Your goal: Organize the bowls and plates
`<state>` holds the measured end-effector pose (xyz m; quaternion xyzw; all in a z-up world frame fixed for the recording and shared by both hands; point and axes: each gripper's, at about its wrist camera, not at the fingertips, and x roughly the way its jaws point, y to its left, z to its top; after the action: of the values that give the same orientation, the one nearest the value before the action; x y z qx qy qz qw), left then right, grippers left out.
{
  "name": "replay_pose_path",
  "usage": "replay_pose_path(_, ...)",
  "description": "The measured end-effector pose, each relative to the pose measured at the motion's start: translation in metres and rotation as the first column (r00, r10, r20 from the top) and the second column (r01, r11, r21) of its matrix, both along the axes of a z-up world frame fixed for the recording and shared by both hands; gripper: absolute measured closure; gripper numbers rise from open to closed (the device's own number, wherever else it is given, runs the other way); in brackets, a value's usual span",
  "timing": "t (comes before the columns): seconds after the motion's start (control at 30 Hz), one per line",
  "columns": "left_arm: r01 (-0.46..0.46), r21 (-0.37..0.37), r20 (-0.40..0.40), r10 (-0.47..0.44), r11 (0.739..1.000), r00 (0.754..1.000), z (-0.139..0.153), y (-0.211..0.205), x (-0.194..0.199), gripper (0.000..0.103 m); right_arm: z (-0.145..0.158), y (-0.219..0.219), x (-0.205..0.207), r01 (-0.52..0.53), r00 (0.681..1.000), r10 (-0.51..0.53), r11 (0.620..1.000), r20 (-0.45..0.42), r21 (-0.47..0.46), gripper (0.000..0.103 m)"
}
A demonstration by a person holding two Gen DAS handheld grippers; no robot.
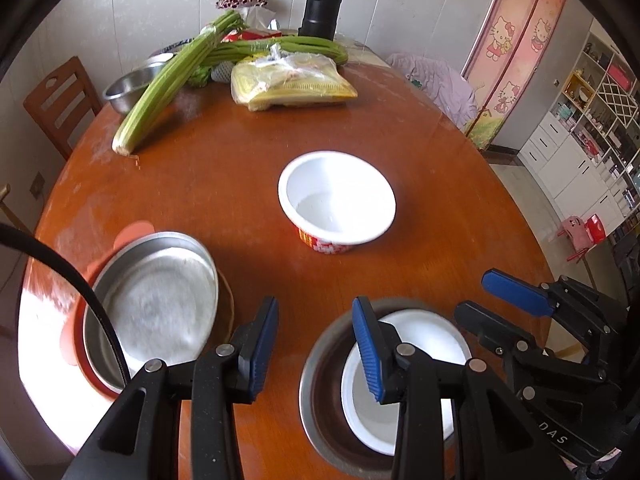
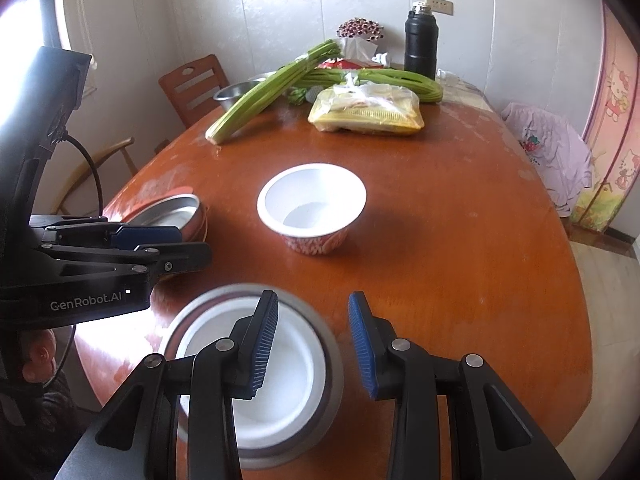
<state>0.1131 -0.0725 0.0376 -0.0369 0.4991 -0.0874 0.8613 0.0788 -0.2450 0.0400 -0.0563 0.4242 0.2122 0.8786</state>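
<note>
A round wooden table (image 1: 224, 184) is seen from above in both wrist views. Near the middle of the frame a white paper bowl (image 1: 337, 200) with a red printed outside stands upright and empty on the bare wood. At the lower left of the left wrist view a steel dish (image 1: 156, 300) is seen tilted inside a red-rimmed pan (image 1: 86, 368), with a black cable (image 1: 80, 280) crossing in front of it. At the bottom centre a white bowl (image 1: 420, 332) is nested inside a steel bowl (image 1: 320, 364); the same pair is shown at the lower left of the right wrist view. The left gripper (image 1: 316, 344) is held above the table with a gap between its blue pads and nothing gripped between them. The right gripper (image 2: 314, 346) is likewise held with a gap between its pads and nothing clamped; its left pad is seen over the nested white bowl, though contact cannot be told. At the top of the frame celery stalks (image 1: 168, 80), a yellow food packet (image 1: 292, 84), a black flask (image 1: 322, 6) and another steel bowl (image 1: 128, 90) are gathered, well apart from the paper bowl.
</note>
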Motion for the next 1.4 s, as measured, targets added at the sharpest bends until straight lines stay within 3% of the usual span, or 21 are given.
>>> replay_pose_path(0.3, 0.007, 0.046, 0.015, -0.007, 0.999, 1.000, 0.005, -0.006, 0.028, 0.064, 0.009, -0.002, 0.028, 0.030, 0.999, -0.031, 1.000, 0.013, 0.005, 0.065)
replay_pose_path(0.77, 0.014, 0.040, -0.006, -0.013, 0.999, 1.000, 0.003, -0.005, 0.075, 0.064, 0.013, -0.001, 0.072, 0.044, 0.999, -0.044, 0.999, 0.016, 0.008, 0.060)
replay_pose_path(1.4, -0.012, 0.036, -0.128, 0.016, 0.999, 0.992, -0.041, -0.003, 0.118, 0.064, -0.037, 0.011, 0.132, 0.019, 0.994, -0.020, 1.000, -0.107, -0.010, 0.059)
